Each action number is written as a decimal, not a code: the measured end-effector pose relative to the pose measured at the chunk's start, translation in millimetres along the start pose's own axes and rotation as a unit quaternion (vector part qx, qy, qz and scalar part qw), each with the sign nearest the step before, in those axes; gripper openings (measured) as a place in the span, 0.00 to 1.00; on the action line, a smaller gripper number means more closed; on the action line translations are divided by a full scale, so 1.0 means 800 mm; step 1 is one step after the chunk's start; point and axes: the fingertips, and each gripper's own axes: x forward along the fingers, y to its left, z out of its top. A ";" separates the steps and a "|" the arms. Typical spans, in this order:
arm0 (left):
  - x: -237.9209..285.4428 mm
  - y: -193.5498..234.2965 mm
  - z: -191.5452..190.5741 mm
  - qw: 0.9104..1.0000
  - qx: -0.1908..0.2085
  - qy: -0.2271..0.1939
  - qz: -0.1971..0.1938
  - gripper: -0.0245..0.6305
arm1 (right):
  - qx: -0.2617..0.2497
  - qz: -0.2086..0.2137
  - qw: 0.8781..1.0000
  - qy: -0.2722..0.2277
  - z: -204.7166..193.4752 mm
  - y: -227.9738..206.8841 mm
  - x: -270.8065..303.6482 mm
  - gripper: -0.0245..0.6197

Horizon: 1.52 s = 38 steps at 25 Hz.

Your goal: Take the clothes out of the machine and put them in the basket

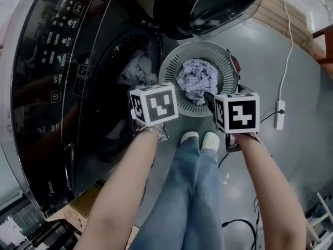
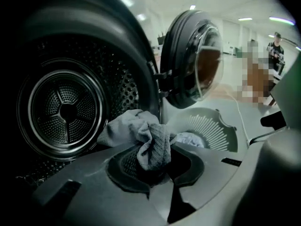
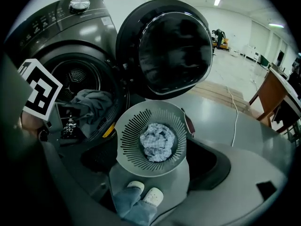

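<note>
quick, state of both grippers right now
Left gripper: closed, holding a grey cloth.
Right gripper: open, holding nothing.

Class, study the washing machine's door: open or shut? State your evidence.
Open. The door stands wide of the machine, baring the drum, with a grey garment at its mouth.

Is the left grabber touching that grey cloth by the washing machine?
Touching. The left gripper view shows the left gripper with its jaws pinched onto a fold of the grey cloth, with no gap between pads and fabric.
</note>
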 end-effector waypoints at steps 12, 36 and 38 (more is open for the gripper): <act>-0.035 -0.086 0.050 0.986 -0.025 -0.068 -0.149 0.15 | 0.016 -0.020 1.000 -0.004 0.001 -0.031 -0.020 0.72; 0.004 -0.212 -0.007 0.949 0.048 0.002 -0.311 0.61 | 0.029 -0.025 0.999 0.022 -0.041 -0.064 0.012 0.72; 0.010 -0.206 -0.017 0.951 0.053 0.008 -0.306 0.63 | 0.029 -0.026 0.999 0.023 -0.043 -0.064 0.016 0.72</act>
